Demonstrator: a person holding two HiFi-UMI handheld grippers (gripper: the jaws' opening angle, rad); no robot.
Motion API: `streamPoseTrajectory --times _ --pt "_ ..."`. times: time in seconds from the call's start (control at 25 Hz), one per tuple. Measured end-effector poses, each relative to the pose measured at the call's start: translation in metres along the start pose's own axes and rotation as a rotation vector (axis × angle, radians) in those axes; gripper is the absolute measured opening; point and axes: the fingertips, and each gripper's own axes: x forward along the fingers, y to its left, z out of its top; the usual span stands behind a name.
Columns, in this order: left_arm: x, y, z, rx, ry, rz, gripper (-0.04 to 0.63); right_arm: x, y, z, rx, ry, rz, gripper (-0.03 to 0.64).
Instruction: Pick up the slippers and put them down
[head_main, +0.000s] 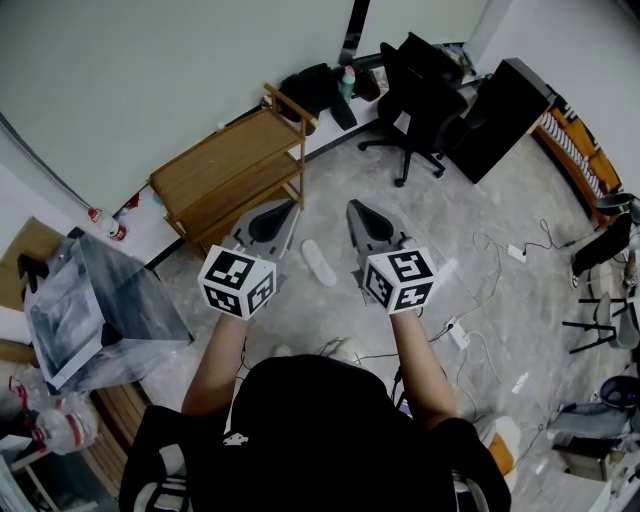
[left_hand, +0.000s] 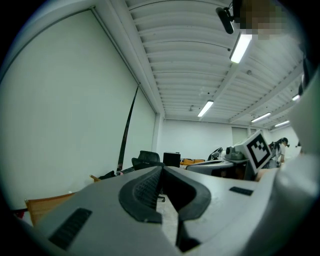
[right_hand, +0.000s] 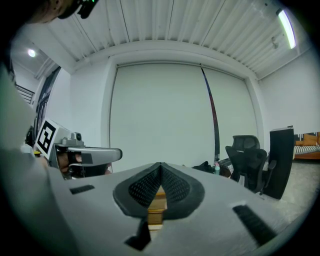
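Observation:
One white slipper (head_main: 320, 262) lies on the grey floor, in the gap between my two grippers as the head view shows them. Another pale shape (head_main: 348, 349) lies closer to the person, half hidden by the head; I cannot tell what it is. My left gripper (head_main: 292, 206) and right gripper (head_main: 352, 205) are held side by side, pointing forward well above the floor. In the left gripper view the gripper (left_hand: 161, 169) has its tips together with nothing between them. The right gripper (right_hand: 160, 165) looks the same. Neither gripper view shows a slipper.
A wooden shelf rack (head_main: 235, 170) stands ahead on the left by the wall. A black office chair (head_main: 420, 100) and a black cabinet (head_main: 500, 115) are ahead on the right. Cables and a power strip (head_main: 457, 332) lie right; a plastic-wrapped box (head_main: 100, 300) sits left.

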Motion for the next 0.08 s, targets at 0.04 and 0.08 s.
streamPoseTrajectory --times 0.04,0.08 --pt "0.0001 -0.0007 0.001 -0.007 -0.003 -0.001 0.006 -0.0004 -0.0003 0.0001 0.0 0.0 0.0 -0.002" --pt "0.0003 -0.0014 0.0021 -0.015 -0.007 -0.001 0.006 -0.0007 -0.0005 0.0002 0.0 0.0 0.0 -0.002"
